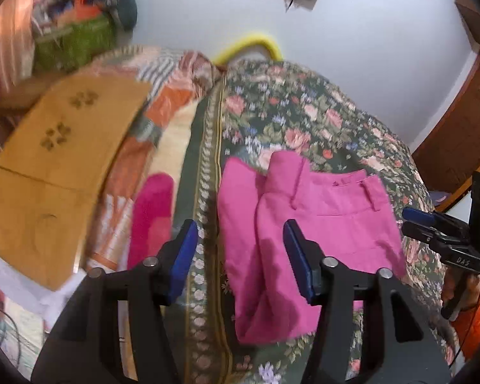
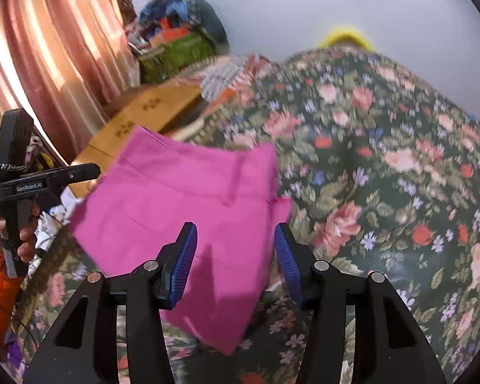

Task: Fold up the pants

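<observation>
Our left claw [image 1: 240, 259] and right claw [image 2: 235, 256] are both wide open, holding nothing, just above the folded pink pants [image 1: 307, 230] on the flowery bed [image 2: 384, 160].

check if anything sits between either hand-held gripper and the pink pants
Nothing visible does. The pink pants lie folded on the floral bedspread, with the open left hand-held gripper and the open right hand-held gripper right above them, fabric showing between the fingers.

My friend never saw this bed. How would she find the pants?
Look at the big bed with the dark flowery cover. Near its front edge, in front of the two claws, lie the pants, folded into a short flat bundle. They are plain bright pink with belt loops, unlike the flowers underneath and the yellow-brown cardboard beside them.
</observation>
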Available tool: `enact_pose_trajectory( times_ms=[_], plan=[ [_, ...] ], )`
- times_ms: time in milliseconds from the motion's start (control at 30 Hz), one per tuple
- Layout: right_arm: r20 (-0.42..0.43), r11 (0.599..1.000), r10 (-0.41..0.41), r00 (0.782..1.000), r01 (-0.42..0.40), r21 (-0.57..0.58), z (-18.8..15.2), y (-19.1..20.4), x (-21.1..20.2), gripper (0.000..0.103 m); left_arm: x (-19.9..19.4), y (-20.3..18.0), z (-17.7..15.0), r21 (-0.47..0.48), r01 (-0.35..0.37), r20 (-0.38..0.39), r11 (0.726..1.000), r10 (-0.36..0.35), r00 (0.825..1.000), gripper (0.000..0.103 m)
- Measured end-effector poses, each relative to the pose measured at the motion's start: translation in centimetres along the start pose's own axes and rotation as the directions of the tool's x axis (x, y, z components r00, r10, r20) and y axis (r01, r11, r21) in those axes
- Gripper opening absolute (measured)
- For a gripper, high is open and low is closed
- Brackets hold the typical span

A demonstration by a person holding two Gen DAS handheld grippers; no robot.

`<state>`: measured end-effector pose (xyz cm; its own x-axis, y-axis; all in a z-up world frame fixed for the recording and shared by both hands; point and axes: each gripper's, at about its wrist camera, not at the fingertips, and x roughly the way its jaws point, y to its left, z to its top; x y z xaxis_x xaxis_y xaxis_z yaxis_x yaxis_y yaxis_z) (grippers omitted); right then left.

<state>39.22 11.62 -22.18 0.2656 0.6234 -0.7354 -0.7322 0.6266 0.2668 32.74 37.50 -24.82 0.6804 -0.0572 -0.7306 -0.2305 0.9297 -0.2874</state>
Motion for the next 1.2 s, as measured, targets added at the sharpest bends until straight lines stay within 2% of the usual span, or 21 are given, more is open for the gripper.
enact_pose_trajectory(
  times_ms=[67,133,233,367,467,533,667,700,733,800,867,1033,1200],
  plan=[
    [0.011,0.999,0.032,0.999,-0.032,-0.012,0.2,0.7,-0.2,0.047,-0.8,-0.6,-0.3,0.007,0.021,0.005,1.000,-0.021,1.000,0.032],
    [0.000,0.997,0.069,0.998,-0.069,-0.031,-0.2,1.7,-0.1,0.047,-0.8,-1.7,-1.0,0.022,0.045,-0.016,0.999,-0.044,0.999,0.020],
    [-0.061,0.991,0.119,0.991,-0.123,-0.049,-1.1,3.1,1.3,0.047,-0.1,-3.2,-2.2,0.064,0.051,-0.044,0.997,-0.048,0.998,0.015],
    [-0.158,0.988,0.129,0.979,-0.140,-0.064,-2.5,3.7,3.8,0.047,1.9,-3.3,-3.8,0.090,0.012,-0.106,0.996,-0.002,0.994,0.014],
    [-0.179,0.985,0.149,0.973,-0.161,-0.058,-2.9,3.1,4.1,0.047,3.4,-1.7,-4.4,0.058,-0.006,-0.145,0.998,0.014,0.989,0.013],
    [-0.182,0.984,0.162,0.970,-0.173,-0.048,-3.0,2.8,3.8,0.046,3.7,-0.9,-4.5,0.049,-0.034,-0.148,0.998,0.041,0.988,0.013],
    [-0.181,0.984,0.151,0.972,-0.164,-0.063,-3.3,2.6,3.0,0.046,3.5,-0.1,-4.6,0.042,-0.042,-0.152,0.998,0.048,0.987,0.013],
    [-0.180,0.985,0.150,0.972,-0.164,-0.061,-3.5,2.4,2.8,0.046,3.5,-0.1,-4.6,0.053,-0.057,-0.153,0.997,0.065,0.986,0.013],
    [-0.181,0.984,0.153,0.971,-0.166,-0.059,-3.6,2.2,2.7,0.046,3.3,0.0,-4.7,0.071,-0.104,-0.156,0.992,0.114,0.981,0.013],
    [-0.178,0.987,0.137,0.974,-0.149,-0.056,-3.6,1.9,2.4,0.047,3.0,0.3,-4.7,0.078,-0.131,-0.160,0.988,0.142,0.977,0.013],
    [-0.169,0.993,0.088,0.982,-0.101,-0.069,-3.7,1.6,2.0,0.047,2.2,0.9,-4.7,0.050,-0.125,-0.161,0.991,0.131,0.978,0.013],
    [-0.111,0.997,0.071,0.991,-0.074,-0.027,-3.0,0.6,-1.0,0.047,-2.7,-0.9,-3.9,0.057,-0.130,-0.066,0.990,0.134,0.989,0.013],
    [0.025,0.998,0.057,0.998,-0.057,-0.018,-1.7,1.2,-6.9,0.047,-8.7,-5.5,-3.2,0.104,-0.100,0.046,0.990,0.095,0.994,0.013]
  ],
)
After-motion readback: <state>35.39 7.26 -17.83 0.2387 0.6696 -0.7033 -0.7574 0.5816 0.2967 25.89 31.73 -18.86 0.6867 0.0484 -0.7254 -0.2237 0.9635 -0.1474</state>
